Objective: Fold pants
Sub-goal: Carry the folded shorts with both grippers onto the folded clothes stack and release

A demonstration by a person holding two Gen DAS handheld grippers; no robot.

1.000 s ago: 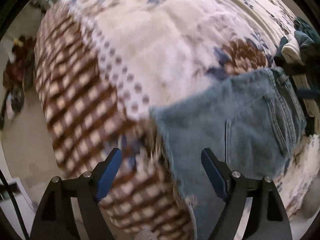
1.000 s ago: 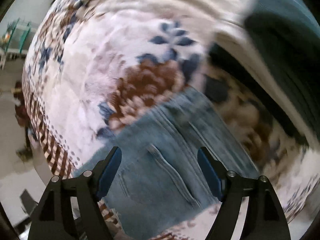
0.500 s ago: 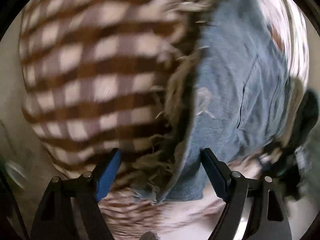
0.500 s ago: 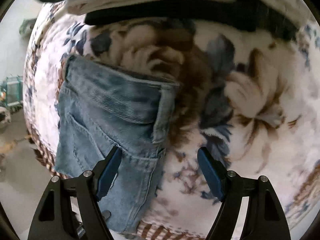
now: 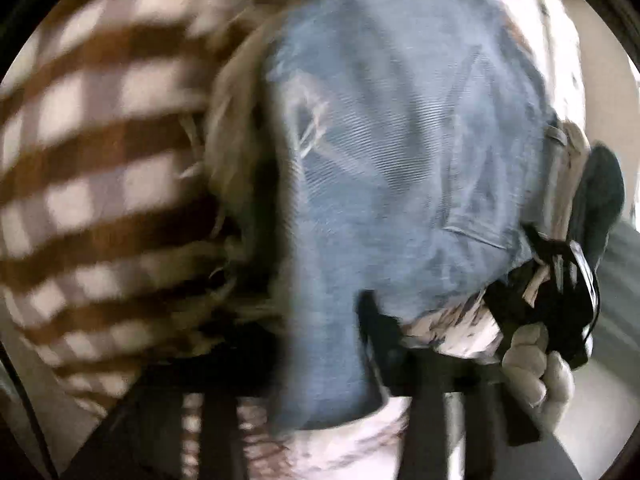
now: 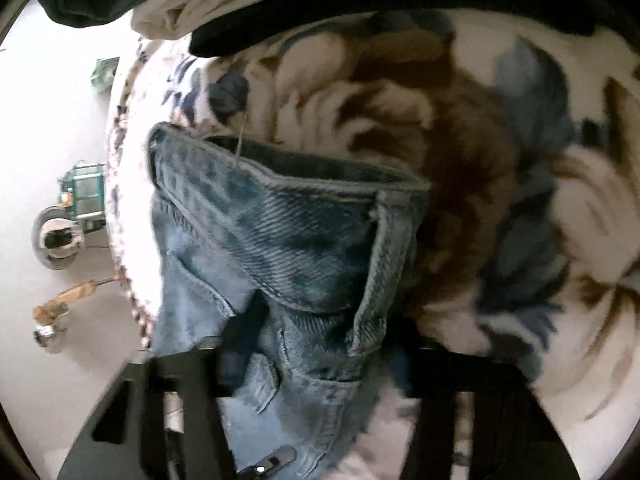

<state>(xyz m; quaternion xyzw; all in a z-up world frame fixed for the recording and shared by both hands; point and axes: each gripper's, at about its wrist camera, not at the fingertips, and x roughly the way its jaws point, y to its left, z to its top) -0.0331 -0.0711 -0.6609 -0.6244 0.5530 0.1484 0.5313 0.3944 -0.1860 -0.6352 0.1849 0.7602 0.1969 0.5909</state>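
Two tongs: both down on one pair of faded light-blue denim pants [image 5: 400, 168], which lies on a fleece blanket with brown and blue flowers on cream [image 6: 520, 128].
Left tongs [image 5: 320, 360]: blurred; denim of the frayed leg end fills the gap between the fingers, one dark finger [image 5: 376, 344] against the cloth; closed or not, cannot tell.
Right tongs [image 6: 316, 344]: at the waistband corner; denim bunched between the dark fingers [image 6: 240, 344]; pinched or merely around it, cannot tell.
Pants: waistband [image 6: 320, 180] gaping open, back pocket [image 5: 480, 200] facing up, frayed hem [image 5: 240, 160] on the blanket's brown-and-white checked border [image 5: 100, 140].
Pile of clothes: dark green, cream and black folded pieces [image 6: 180, 8] stacked on the blanket beyond the waistband.
Right hand: pale-gloved hand [image 5: 536, 368] gripping the black right tool, seen from the left camera.
Floor: pale floor [image 6: 52, 120] beside the blanket, with a green crate [image 6: 82, 192]; contents too small to tell.
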